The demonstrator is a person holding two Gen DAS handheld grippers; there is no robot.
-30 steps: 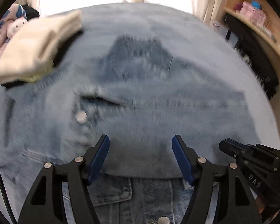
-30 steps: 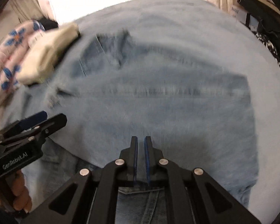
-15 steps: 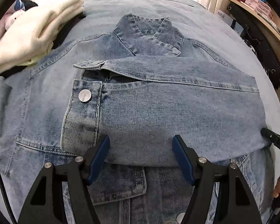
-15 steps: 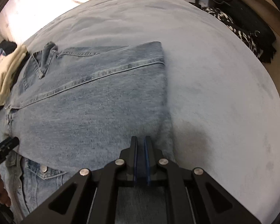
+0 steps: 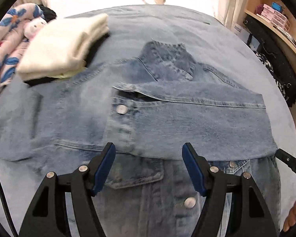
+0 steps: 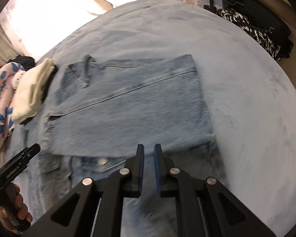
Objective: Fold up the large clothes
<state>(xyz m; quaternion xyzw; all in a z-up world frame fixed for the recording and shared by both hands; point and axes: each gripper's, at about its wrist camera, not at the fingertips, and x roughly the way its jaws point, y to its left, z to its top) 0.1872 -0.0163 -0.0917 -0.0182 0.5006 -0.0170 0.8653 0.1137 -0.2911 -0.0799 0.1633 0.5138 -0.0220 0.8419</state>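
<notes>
Lying on a blue-grey bed, a denim jacket has one sleeve folded across its chest, other sleeve and body unfolded, while the left claw hovers wide apart and the right claw slightly parted, empty.

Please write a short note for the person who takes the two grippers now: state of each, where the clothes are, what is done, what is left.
Left gripper: jaws wide open, empty, above the denim jacket.
Right gripper: jaws slightly apart, holding nothing.
Jacket lies front up on the blue bed cover; one sleeve is folded across the chest.
The other sleeve is not yet folded in.
Folded cream garment sits beside the collar.
</notes>
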